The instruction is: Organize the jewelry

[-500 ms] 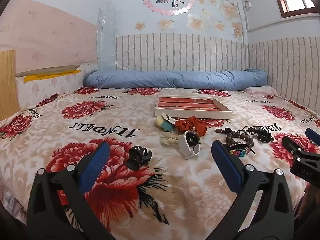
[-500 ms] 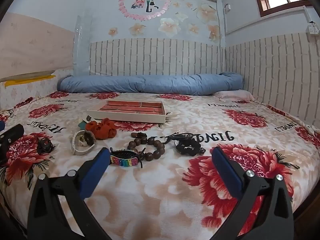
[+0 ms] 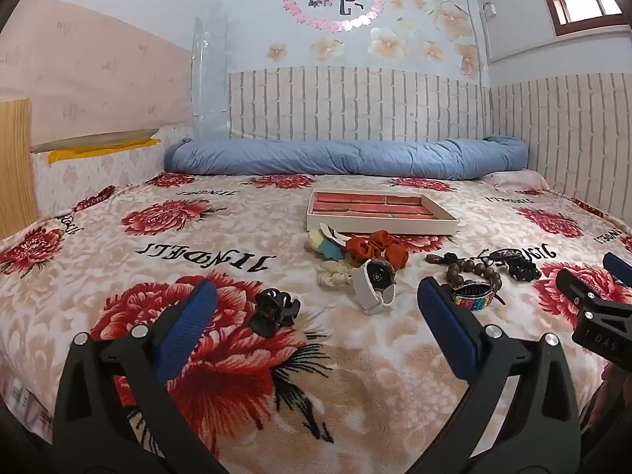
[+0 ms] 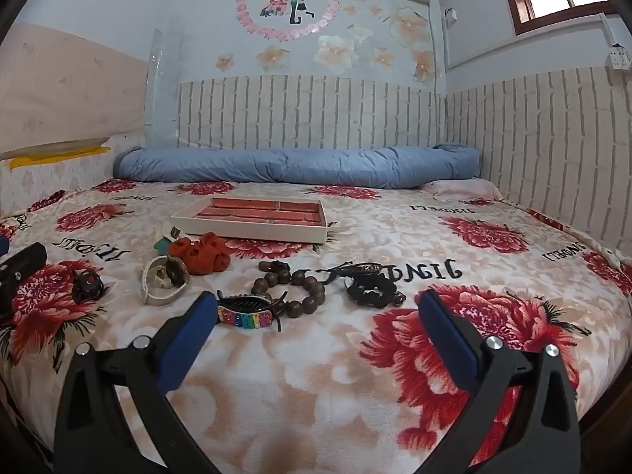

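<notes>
I have both grippers hovering low over the bed (image 3: 355, 375), the left gripper (image 3: 316, 312) and the right gripper (image 4: 318, 312) each with jaws spread wide and gripping nothing. Between my left jaws lie the black claw clip (image 3: 272, 312) and the white watch (image 3: 375, 284). The rainbow hair clip (image 4: 247, 314) sits just beside my right gripper's left pad, touching the wooden bead bracelet (image 4: 294, 288), and the red-lined tray (image 4: 256, 217) sits farther back.
</notes>
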Motion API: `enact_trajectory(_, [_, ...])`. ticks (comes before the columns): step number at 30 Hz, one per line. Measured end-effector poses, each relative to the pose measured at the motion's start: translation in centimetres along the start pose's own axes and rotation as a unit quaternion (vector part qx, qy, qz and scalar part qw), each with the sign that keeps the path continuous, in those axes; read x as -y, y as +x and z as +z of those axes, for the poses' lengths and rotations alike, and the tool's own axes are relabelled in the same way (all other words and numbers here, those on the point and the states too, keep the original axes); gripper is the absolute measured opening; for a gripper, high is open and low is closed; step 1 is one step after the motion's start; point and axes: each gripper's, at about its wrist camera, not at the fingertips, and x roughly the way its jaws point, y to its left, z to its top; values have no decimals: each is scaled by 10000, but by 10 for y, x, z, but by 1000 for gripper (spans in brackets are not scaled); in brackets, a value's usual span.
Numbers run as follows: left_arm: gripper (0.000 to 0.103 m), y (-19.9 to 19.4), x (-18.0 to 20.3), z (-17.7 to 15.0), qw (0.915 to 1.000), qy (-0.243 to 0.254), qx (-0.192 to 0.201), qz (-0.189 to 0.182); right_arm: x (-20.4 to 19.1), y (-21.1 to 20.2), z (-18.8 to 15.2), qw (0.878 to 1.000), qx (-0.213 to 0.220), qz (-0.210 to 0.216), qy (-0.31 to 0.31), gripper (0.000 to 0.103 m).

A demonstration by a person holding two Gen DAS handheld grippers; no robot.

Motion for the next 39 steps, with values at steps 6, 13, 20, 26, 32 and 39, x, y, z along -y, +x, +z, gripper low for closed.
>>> enact_trajectory(6, [98, 1, 1, 1, 10000, -19, -8, 1, -1, 1, -1, 10000, 0, 0, -15, 99])
enact_trajectory(13, [98, -1, 0, 0, 10000, -26, -2, 14, 2, -1, -4, 10000, 55, -61, 15, 99])
enact_trajectory(20, [98, 1, 1, 0, 10000, 20, 6, 28, 4, 1, -3, 10000, 10, -54, 21, 99])
enact_trajectory(26, [98, 2, 2, 1, 10000, 45, -10, 23, 2, 2, -4, 10000, 12, -65, -29, 99])
enact_trajectory(32, [98, 1, 2, 1, 10000, 53, -13, 22, 2, 2, -4, 10000, 14, -62, -31, 99])
enact_trajectory(39, [98, 1, 2, 1, 10000, 52, -12, 16, -1, 2, -5, 10000, -9, -53, -47, 99])
